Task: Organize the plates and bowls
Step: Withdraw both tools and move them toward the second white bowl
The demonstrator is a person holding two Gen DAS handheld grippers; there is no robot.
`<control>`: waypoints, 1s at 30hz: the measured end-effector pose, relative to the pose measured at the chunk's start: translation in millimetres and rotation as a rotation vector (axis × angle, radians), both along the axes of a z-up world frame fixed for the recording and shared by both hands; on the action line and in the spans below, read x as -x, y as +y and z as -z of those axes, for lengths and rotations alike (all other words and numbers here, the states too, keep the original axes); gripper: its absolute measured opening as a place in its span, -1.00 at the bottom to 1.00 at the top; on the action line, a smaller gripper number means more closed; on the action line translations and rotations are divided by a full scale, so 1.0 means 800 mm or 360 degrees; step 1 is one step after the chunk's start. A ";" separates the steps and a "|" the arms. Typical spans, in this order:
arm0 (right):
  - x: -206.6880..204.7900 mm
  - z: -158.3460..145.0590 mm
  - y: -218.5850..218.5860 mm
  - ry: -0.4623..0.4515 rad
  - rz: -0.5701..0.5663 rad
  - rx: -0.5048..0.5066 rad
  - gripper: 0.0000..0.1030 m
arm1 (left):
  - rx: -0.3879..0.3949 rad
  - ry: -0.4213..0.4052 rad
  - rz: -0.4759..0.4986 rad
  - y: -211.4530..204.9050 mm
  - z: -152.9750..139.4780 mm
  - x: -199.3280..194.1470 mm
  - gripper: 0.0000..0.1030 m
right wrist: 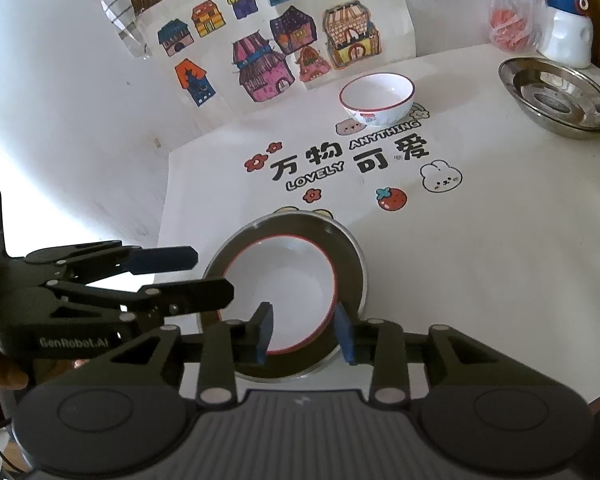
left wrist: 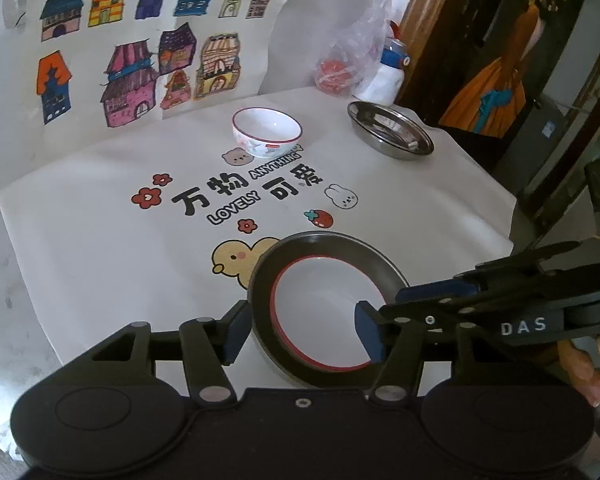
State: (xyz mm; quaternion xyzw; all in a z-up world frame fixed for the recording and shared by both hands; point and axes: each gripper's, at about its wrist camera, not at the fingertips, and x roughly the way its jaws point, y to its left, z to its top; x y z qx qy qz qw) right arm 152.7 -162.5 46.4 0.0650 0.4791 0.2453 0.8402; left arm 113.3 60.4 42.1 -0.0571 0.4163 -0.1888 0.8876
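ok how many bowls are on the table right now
2: a white bowl nested in the near metal plate between both grippers, and a white bowl standing alone farther back, left of the empty steel plate.

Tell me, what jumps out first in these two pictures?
Nearest the cameras, a white bowl with a red rim sits inside a metal plate, with the open right gripper and open left gripper at its near edge. Behind it the white mat shows bold cartoon lettering, then a second white bowl and another steel plate at far right.
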 end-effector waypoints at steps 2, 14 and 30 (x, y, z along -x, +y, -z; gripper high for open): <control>0.001 -0.005 -0.003 -0.0026 0.0009 -0.0011 -0.06 | 0.0014 -0.0008 -0.0017 0.004 -0.001 0.000 0.27; -0.031 -0.020 -0.032 -0.0142 0.0119 -0.0125 0.64 | 0.0160 -0.0100 -0.0288 0.048 -0.014 -0.040 0.79; -0.142 0.025 -0.064 -0.0188 0.0312 -0.0236 0.95 | 0.0246 -0.0124 -0.0482 0.061 0.021 -0.147 0.98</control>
